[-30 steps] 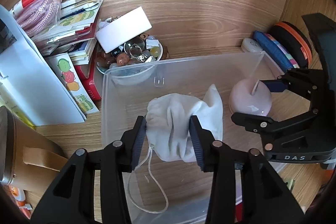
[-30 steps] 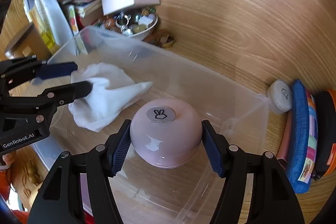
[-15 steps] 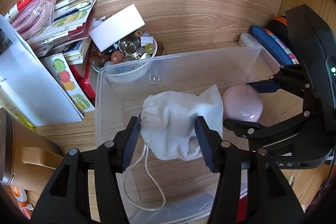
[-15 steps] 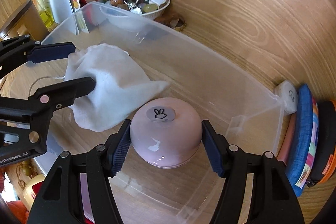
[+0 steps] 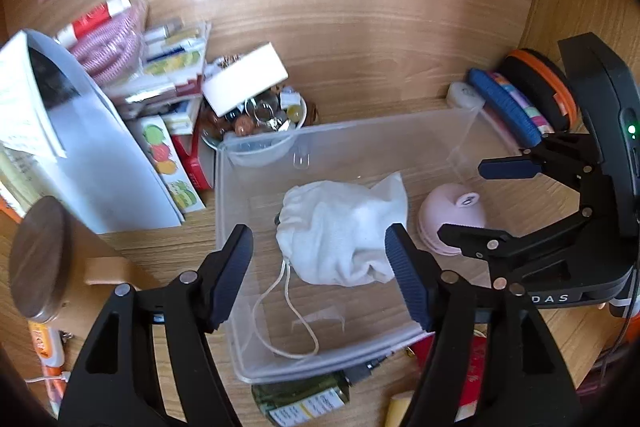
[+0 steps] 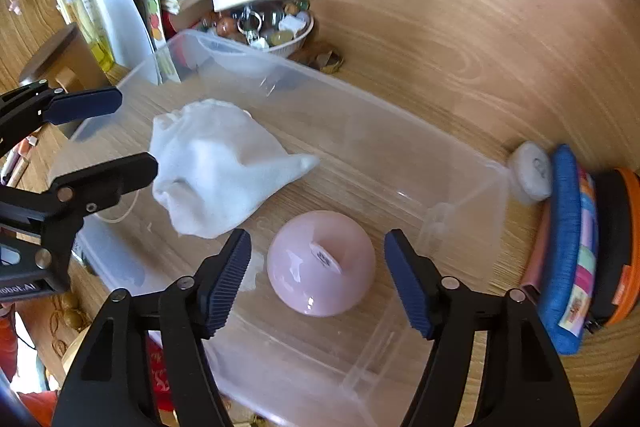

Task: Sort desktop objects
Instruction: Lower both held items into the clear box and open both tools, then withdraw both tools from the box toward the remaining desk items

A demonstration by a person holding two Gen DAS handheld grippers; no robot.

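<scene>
**Bag and pink dome lie in the clear box**

While the left gripper (image 5: 320, 275) hangs over the clear plastic box (image 5: 240, 187), its jaws are opening and stand wide apart. In the left wrist view the white cloth bag (image 5: 340, 231) lies on the box floor between the two pads, but no pad presses on it. Its string (image 5: 288, 319) curls toward the near wall. To the right sits the pink dome (image 5: 448, 211), with the right gripper (image 5: 480, 203) around it. Behind the box is a bowl of small trinkets (image 5: 264, 119) with a white card (image 5: 244, 83) on top.

In the right wrist view the right gripper (image 6: 318, 275) is opening too. The pink dome (image 6: 320, 267) sits on the box (image 6: 360, 131) floor between the pads, and there is a gap on each side. The white cloth bag (image 6: 216, 167) lies to its left, near the left gripper (image 6: 108, 135). Outside the box, at the right, a blue pouch (image 6: 564, 239) stands on edge.
</scene>
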